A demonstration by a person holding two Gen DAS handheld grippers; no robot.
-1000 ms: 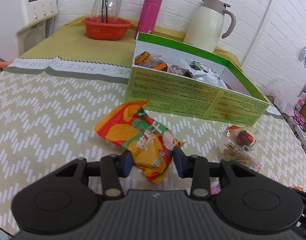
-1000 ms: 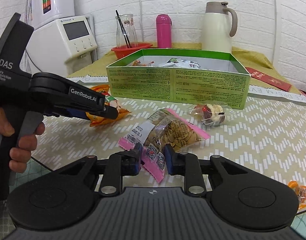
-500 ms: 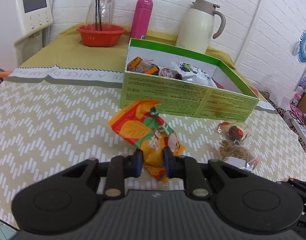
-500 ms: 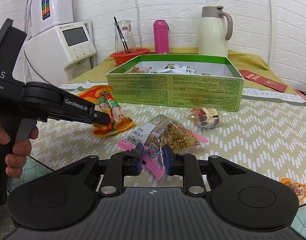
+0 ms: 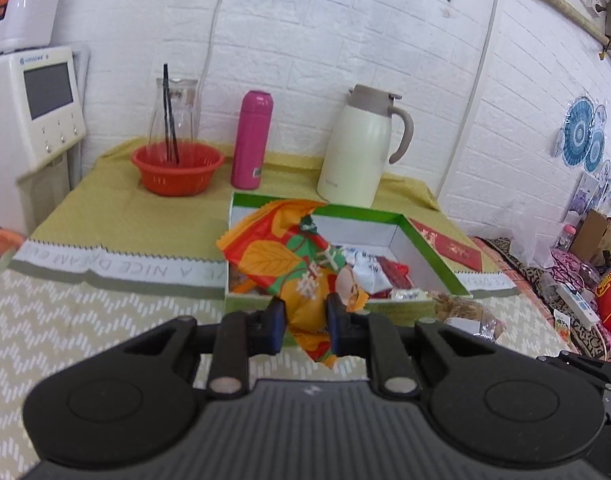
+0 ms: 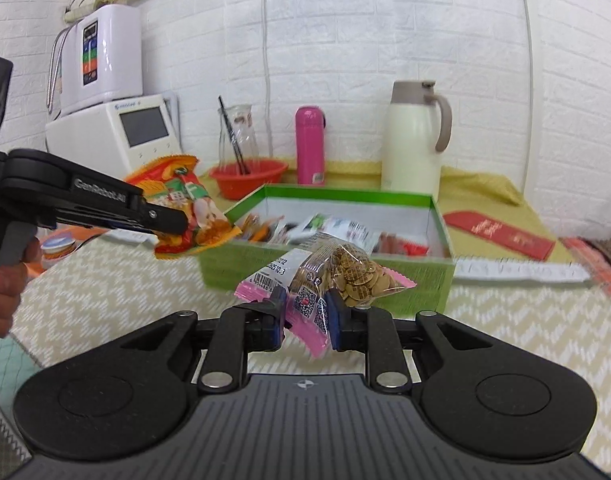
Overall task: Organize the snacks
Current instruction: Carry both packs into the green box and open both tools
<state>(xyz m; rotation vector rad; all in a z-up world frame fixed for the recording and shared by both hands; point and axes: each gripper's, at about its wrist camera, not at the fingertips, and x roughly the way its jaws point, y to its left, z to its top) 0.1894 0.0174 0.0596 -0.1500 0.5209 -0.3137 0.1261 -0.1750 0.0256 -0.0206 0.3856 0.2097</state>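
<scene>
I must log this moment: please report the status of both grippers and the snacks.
Left gripper shut on orange packet, lifted. Right gripper shut on biscuit bag, lifted. Green box ahead, open, holding snacks. Nothing in the way.

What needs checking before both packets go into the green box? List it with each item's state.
1. Left hand-held gripper shut on the orange snack packet: ok.
2. Right hand-held gripper shut on the clear packet of brown discs: ok.
3. Both packets lifted off the tablecloth: ok.
4. Green box open at the top: ok.
5. Free room in the box: ok; bare white wall shows behind the snacks already inside.
6. Packets already over the box: cannot tell.
</scene>
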